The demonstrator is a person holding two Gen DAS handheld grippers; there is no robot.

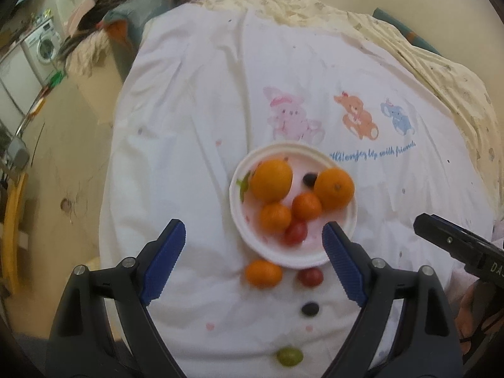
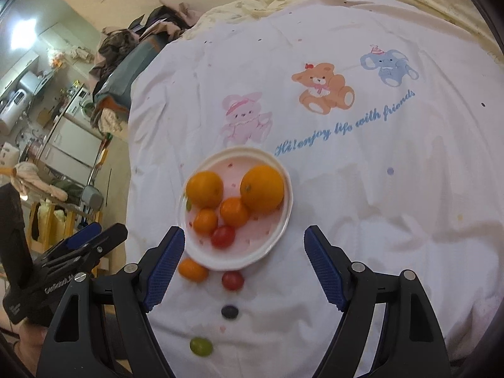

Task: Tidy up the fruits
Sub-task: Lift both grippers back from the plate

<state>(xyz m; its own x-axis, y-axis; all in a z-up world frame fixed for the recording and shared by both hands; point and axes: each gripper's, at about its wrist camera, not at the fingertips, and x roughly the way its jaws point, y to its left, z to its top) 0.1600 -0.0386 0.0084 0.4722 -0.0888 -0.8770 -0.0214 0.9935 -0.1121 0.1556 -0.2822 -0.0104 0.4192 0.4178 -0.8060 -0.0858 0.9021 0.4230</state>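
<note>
A white plate (image 1: 346,233) (image 2: 245,151) on the white cloth holds two big oranges (image 1: 272,180) (image 2: 262,189), two small oranges (image 1: 275,218) (image 2: 205,220), a cherry tomato (image 1: 296,232) (image 2: 223,236) and a dark grape (image 1: 310,179). In a row in front of the plate lie a small orange (image 1: 263,273) (image 2: 192,269), a cherry tomato (image 1: 310,277) (image 2: 232,280), a dark grape (image 1: 310,308) (image 2: 230,312) and a green grape (image 1: 289,356) (image 2: 200,346). My left gripper (image 1: 253,225) and right gripper (image 2: 244,230) hover above these, both open and empty.
The cloth (image 2: 346,189), printed with cartoon animals, covers a bed with a yellow blanket (image 1: 441,72) at the back. The bed's left edge drops to the floor (image 1: 72,163). Clothes are piled at the far left corner (image 2: 126,50).
</note>
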